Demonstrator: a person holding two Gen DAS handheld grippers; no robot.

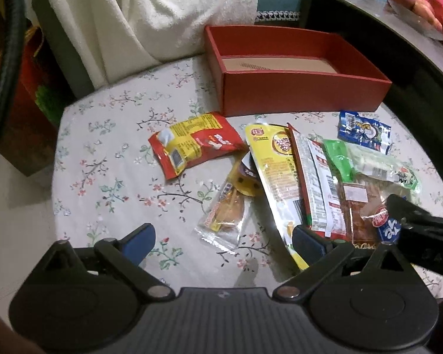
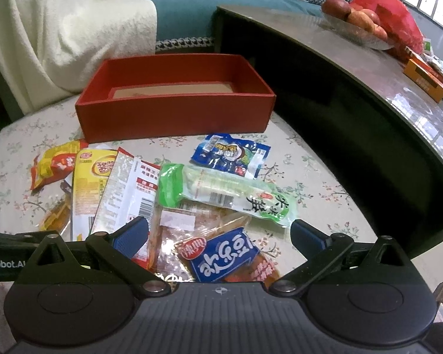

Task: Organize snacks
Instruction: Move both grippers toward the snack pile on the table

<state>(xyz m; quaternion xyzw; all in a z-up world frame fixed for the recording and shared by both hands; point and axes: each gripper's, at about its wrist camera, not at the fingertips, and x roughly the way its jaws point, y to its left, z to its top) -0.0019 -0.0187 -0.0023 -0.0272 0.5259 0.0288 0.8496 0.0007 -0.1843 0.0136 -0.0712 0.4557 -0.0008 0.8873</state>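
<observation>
An empty red box (image 1: 304, 94) (image 2: 174, 115) stands at the far side of a floral-clothed table (image 1: 109, 153). Several snack packets lie in front of it: a red-and-yellow bag (image 1: 195, 144) (image 2: 54, 166), a long yellow packet (image 1: 276, 174) (image 2: 87, 183), a clear packet with an orange snack (image 1: 226, 215), a green-and-white packet (image 2: 224, 194) (image 1: 372, 162), a blue packet (image 2: 230, 156) (image 1: 363, 131) and a brown snack with a blue label (image 2: 221, 253). My left gripper (image 1: 221, 239) is open above the clear packet. My right gripper (image 2: 218, 236) is open over the blue-label snack.
A white blanket (image 1: 150, 20) covers a teal sofa (image 2: 192, 8) behind the table. At the right a dark coffee table (image 2: 369, 94) carries a glass plate of fruit (image 2: 357, 20), a red bag and boxes. The right gripper's arm (image 1: 422, 221) shows in the left view.
</observation>
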